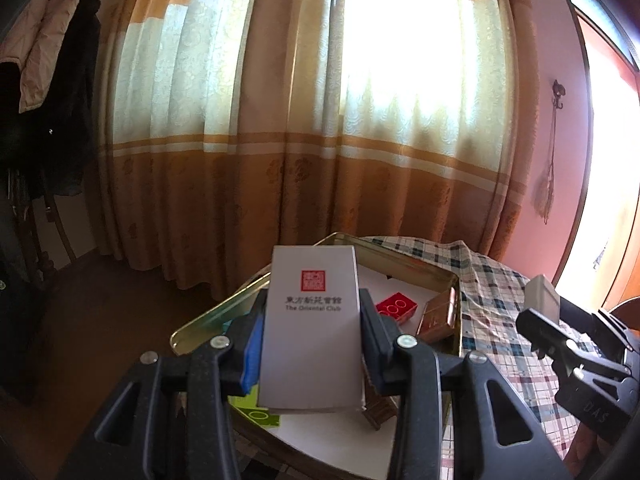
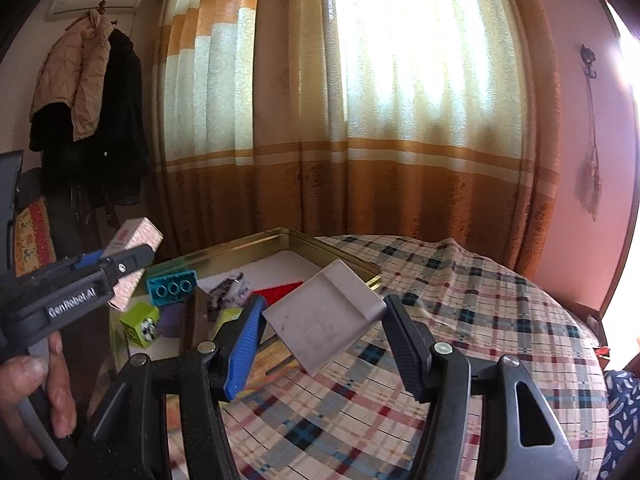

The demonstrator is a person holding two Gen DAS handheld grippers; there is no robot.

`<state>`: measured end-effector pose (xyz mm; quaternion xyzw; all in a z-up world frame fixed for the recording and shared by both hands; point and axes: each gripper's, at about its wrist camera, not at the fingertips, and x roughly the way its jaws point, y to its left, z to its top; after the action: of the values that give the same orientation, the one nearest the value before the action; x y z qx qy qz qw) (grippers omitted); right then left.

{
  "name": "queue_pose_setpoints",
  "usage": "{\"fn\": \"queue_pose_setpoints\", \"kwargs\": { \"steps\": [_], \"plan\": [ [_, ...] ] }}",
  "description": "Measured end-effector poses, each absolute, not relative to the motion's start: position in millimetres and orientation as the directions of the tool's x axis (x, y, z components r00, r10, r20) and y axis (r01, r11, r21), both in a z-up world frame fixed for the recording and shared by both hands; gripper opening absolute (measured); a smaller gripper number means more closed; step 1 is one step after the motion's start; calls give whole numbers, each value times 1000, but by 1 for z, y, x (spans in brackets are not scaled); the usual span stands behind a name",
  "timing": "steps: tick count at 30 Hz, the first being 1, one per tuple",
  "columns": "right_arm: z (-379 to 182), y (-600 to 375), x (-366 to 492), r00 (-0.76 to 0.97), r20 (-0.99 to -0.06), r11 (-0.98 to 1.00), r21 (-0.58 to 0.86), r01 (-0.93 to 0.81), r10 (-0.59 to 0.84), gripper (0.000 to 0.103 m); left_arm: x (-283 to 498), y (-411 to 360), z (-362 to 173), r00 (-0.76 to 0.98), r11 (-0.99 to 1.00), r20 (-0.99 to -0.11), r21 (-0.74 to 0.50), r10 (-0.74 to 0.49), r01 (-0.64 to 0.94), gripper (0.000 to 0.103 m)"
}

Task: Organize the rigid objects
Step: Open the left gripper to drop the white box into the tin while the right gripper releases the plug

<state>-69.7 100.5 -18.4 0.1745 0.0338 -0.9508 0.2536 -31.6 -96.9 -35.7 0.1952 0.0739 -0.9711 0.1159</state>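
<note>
Overhead of the gold tin point(image 1: 400, 264), white box point(image 1: 312, 332) clamped in left tongs point(image 1: 312, 344); grey plug point(image 2: 324, 316) pinched in right tongs point(image 2: 324, 340).

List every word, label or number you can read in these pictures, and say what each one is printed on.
"The Oriental Club": on the white box held in the left tool, under a line of Chinese characters and a red seal, both too small to read.
"GenRobot.AI": on the side of the left tool, seen in the right wrist view.
"DAS": on the right tool, faint.
Red box: white marks, unreadable.
</note>
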Motion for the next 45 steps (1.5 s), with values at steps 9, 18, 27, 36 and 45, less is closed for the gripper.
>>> {"fn": "queue_pose_setpoints", "kwargs": {
  "steps": [9,18,27,36,45],
  "plan": [
    [0,72,-83,-787,-342,-840,15,542,-514,62,-45,-96,-32,-868,-969,-463,-71,-176,235,41],
    [11,51,-110,-757,-381,-827,37,561,-531,62,-58,-103,-33,-838,-970,-517,-57,-173,236,41],
    [10,27,-129,-721,-453,-815,21,579,-524,62,-66,-108,-37,-810,-971,-563,-48,-167,233,41],
    [-4,22,-150,-691,-528,-823,27,567,-493,62,-75,-110,-44,-775,-976,-617,-48,-139,213,41],
    [-18,16,-152,-659,-572,-814,27,580,-488,62,-80,-110,-48,-760,-976,-636,-49,-134,214,41]
  ]
}}
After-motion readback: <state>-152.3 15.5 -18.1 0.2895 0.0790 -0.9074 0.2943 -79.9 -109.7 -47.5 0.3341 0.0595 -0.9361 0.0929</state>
